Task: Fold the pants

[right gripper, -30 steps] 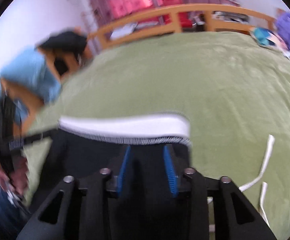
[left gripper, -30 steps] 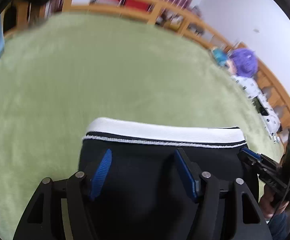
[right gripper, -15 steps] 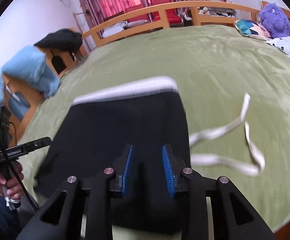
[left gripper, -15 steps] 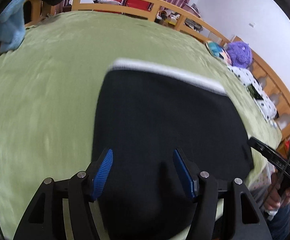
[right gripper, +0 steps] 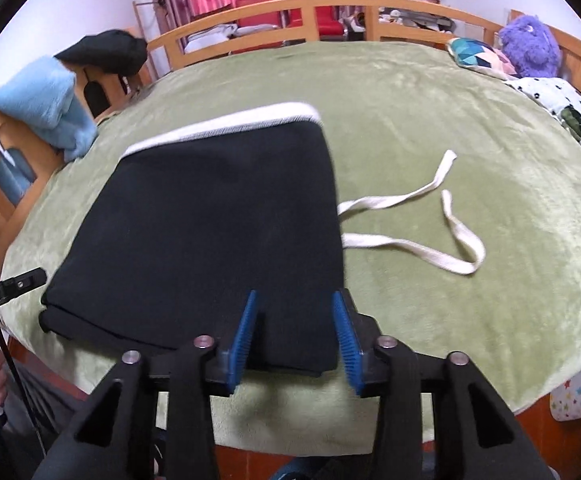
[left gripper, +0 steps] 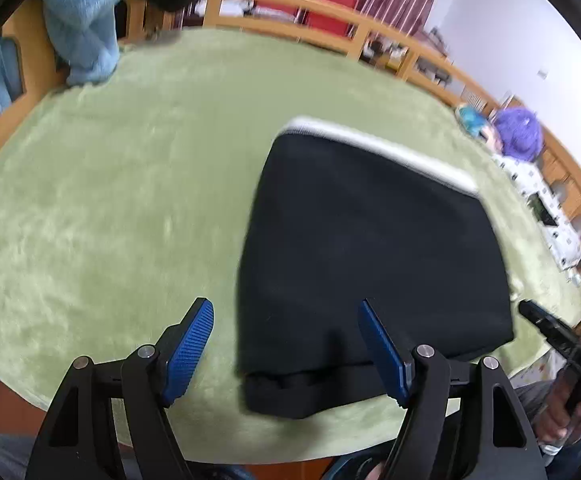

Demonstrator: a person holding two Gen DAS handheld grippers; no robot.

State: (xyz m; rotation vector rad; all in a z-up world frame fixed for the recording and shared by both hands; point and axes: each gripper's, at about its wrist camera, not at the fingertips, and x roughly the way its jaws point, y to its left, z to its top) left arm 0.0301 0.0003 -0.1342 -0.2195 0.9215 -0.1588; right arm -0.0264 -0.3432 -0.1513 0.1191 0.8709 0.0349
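The black pants (left gripper: 370, 248) lie folded in a flat stack on the green blanket (left gripper: 110, 200), white waistband (left gripper: 378, 152) at the far end. They also show in the right wrist view (right gripper: 210, 232), with white drawstrings (right gripper: 418, 220) trailing to the right. My left gripper (left gripper: 286, 320) is open and empty, above the stack's near left corner. My right gripper (right gripper: 294, 312) is open and empty, above the stack's near right edge. The right gripper also shows at the right edge of the left wrist view (left gripper: 550, 332).
A wooden rail (right gripper: 310, 12) runs round the bed. A light blue towel (right gripper: 46, 104) and a black garment (right gripper: 106, 52) hang on the left. A purple plush toy (right gripper: 530, 48), a patterned cushion (right gripper: 478, 54) and a spotted cloth (right gripper: 562, 108) lie at the right.
Both grippers have pulled back toward the near edge of the bed, away from the folded pants. The left gripper has shifted left, so the stack sits further right in its view.
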